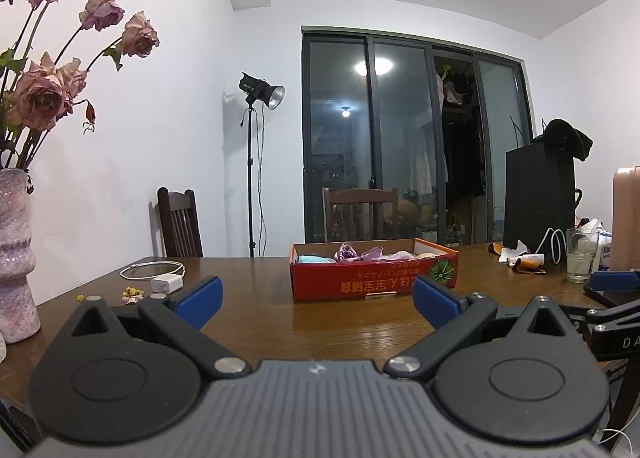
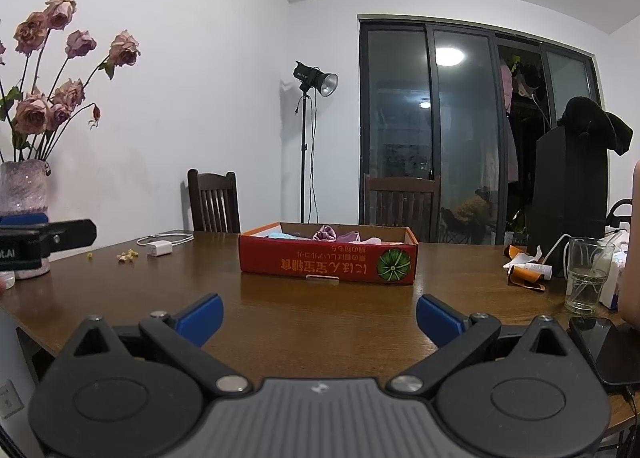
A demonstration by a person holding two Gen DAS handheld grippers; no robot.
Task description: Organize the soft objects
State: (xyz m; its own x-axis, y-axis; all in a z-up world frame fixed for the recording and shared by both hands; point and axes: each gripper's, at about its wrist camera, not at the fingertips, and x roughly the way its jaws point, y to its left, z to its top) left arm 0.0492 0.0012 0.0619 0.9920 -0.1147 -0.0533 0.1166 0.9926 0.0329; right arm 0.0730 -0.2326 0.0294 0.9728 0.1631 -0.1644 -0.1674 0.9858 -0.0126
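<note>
A shallow red cardboard box [image 1: 374,282] [image 2: 328,260] sits mid-table with several soft cloth pieces inside: a purple satin bundle [image 1: 347,252] [image 2: 325,234], a light blue one [image 1: 314,258] [image 2: 282,235] and pale pink ones [image 1: 398,256]. My left gripper [image 1: 318,304] is open, low over the near table, short of the box, with nothing between its blue pads [image 1: 202,300]. My right gripper [image 2: 319,318] is open too, also short of the box and holding nothing. Each gripper shows at the edge of the other's view: the right one [image 1: 614,282] and the left one [image 2: 28,238].
A pink vase of dried roses [image 1: 14,258] [image 2: 24,193] stands at the left. A white charger and cable [image 1: 166,284] [image 2: 160,248] lie behind. A drinking glass [image 1: 580,256] [image 2: 588,276], wrappers [image 1: 520,258], a black bag [image 1: 540,197] and a phone [image 2: 606,350] crowd the right. Chairs stand beyond the wooden table [image 1: 340,322].
</note>
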